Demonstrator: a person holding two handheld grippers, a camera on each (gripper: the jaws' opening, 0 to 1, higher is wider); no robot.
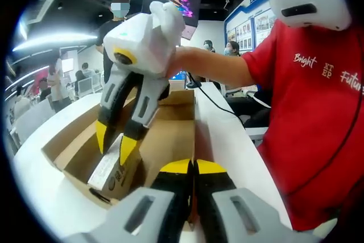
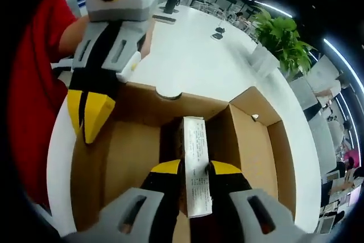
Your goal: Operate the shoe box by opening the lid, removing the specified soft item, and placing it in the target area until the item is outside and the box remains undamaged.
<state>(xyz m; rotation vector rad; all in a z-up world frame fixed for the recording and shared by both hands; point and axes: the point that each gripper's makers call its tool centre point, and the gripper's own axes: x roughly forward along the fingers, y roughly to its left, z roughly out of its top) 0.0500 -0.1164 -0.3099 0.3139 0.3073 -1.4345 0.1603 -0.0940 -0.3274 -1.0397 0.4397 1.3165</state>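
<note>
The shoe box point(image 2: 250, 140) lies open on the white table point(image 2: 193, 61). The right gripper point(image 2: 196, 169) pinches a labelled item point(image 2: 196, 157) inside the box. The left gripper point(image 2: 91, 115), jaws pressed together, hovers at the box's left wall.

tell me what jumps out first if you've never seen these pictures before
The open cardboard shoe box on the white table draws the eye, with the right gripper reaching down inside it, jaws closed on a small labelled carton. The left gripper, jaws together, sits at the box's edge. Behind, a person in a red shirt stands close against the table.
</note>
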